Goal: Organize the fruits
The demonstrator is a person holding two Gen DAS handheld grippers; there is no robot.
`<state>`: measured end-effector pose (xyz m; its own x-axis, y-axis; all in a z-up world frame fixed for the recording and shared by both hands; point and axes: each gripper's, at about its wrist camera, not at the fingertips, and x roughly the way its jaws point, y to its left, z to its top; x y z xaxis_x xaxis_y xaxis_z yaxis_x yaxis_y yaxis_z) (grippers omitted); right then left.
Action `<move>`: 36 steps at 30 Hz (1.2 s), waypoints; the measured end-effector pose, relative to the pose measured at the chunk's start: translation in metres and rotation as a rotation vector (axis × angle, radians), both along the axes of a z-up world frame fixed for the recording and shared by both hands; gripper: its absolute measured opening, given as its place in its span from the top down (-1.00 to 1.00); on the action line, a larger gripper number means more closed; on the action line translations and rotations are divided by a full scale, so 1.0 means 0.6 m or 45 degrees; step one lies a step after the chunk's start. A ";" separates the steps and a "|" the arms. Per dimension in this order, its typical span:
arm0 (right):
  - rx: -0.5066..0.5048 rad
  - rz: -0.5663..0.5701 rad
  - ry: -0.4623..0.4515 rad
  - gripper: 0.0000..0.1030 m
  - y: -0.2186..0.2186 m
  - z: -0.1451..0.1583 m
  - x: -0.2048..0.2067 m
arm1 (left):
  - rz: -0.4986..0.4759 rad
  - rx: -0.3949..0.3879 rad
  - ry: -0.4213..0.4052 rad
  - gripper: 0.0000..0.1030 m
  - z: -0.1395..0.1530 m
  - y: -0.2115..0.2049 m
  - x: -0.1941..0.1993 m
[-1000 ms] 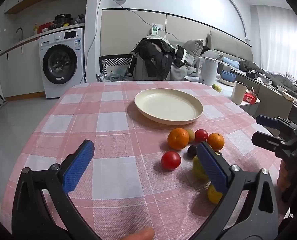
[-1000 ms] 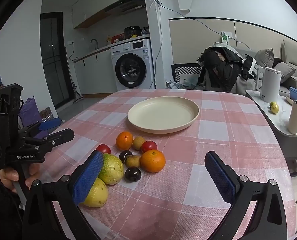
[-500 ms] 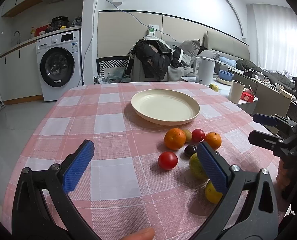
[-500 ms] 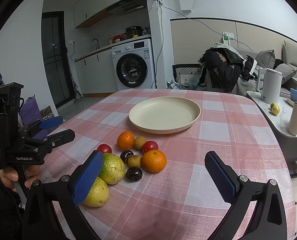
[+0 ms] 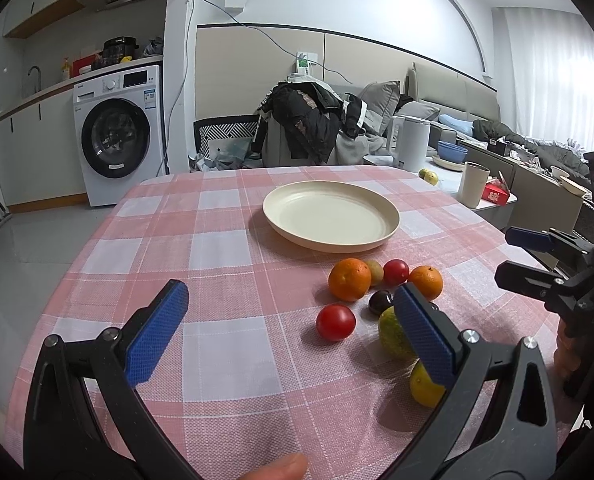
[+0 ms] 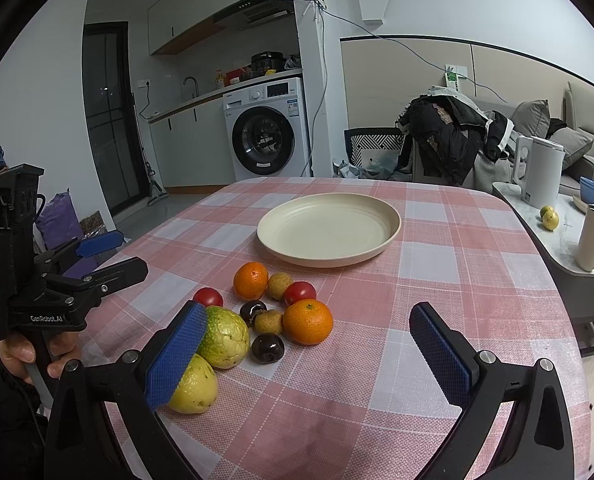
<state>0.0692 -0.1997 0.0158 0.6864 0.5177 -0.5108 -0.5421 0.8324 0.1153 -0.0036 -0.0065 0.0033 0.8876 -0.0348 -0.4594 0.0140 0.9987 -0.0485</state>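
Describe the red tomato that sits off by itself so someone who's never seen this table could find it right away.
Start at the cream plate on the pink checked tablecloth, then drop to the fruit cluster in front of it. The lone tomato lies at the cluster's left edge, behind the green guava. Unlike the other tomato, tucked between the two oranges, it has open cloth on its outer side.

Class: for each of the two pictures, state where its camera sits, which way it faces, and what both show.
Left wrist: sits on the left gripper, faces the plate; right gripper at right.
Right wrist: sits on the right gripper, faces the plate; left gripper and a hand at left.
Both show: plate, fruit pile, washing machine.
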 end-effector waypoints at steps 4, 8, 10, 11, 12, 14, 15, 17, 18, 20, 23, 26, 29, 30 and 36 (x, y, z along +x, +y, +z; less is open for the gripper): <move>0.000 0.000 0.000 -1.00 0.000 0.000 0.000 | -0.001 0.001 0.000 -0.99 0.002 -0.002 -0.001; -0.001 0.000 0.000 -1.00 0.000 0.000 0.000 | 0.000 0.001 0.000 -0.99 0.000 -0.001 0.000; -0.001 0.000 0.000 -1.00 0.000 0.000 0.000 | 0.002 0.001 0.001 -0.99 0.002 -0.002 -0.001; -0.001 0.000 0.000 -1.00 0.000 0.000 0.000 | 0.002 0.000 0.000 -0.99 0.000 -0.001 0.000; -0.001 0.000 0.000 -1.00 0.000 0.000 0.000 | 0.002 0.000 0.000 -0.99 0.001 -0.001 -0.001; -0.001 0.000 0.000 -1.00 0.000 0.000 0.000 | 0.000 0.000 -0.001 -0.99 0.001 -0.001 -0.001; -0.001 0.000 0.000 -1.00 0.000 0.000 0.000 | -0.001 0.000 -0.001 -0.99 0.001 -0.002 -0.001; -0.002 0.000 0.000 -1.00 0.000 0.000 0.000 | -0.002 0.001 0.000 -0.99 0.000 -0.001 0.000; -0.002 0.000 0.000 -1.00 0.001 0.000 0.000 | -0.002 0.001 -0.001 -0.99 0.000 -0.001 0.000; -0.001 0.000 -0.001 -1.00 0.000 0.000 0.000 | -0.009 0.000 -0.002 -0.99 0.002 -0.001 -0.001; -0.002 0.000 0.000 -1.00 0.000 0.000 0.000 | -0.020 0.002 -0.004 -0.99 0.006 -0.002 -0.001; -0.002 0.000 -0.001 -1.00 0.000 0.000 0.000 | -0.019 0.007 -0.008 -0.99 0.009 -0.002 -0.002; -0.003 -0.001 0.000 -1.00 0.000 0.000 0.000 | -0.019 0.004 -0.007 -0.99 0.009 -0.001 -0.003; -0.005 -0.002 -0.001 -1.00 0.000 0.000 0.000 | -0.018 0.003 -0.007 -0.99 0.009 0.000 -0.003; -0.005 -0.003 -0.003 -1.00 -0.001 -0.001 0.000 | -0.017 0.003 -0.008 -0.99 0.009 0.000 -0.002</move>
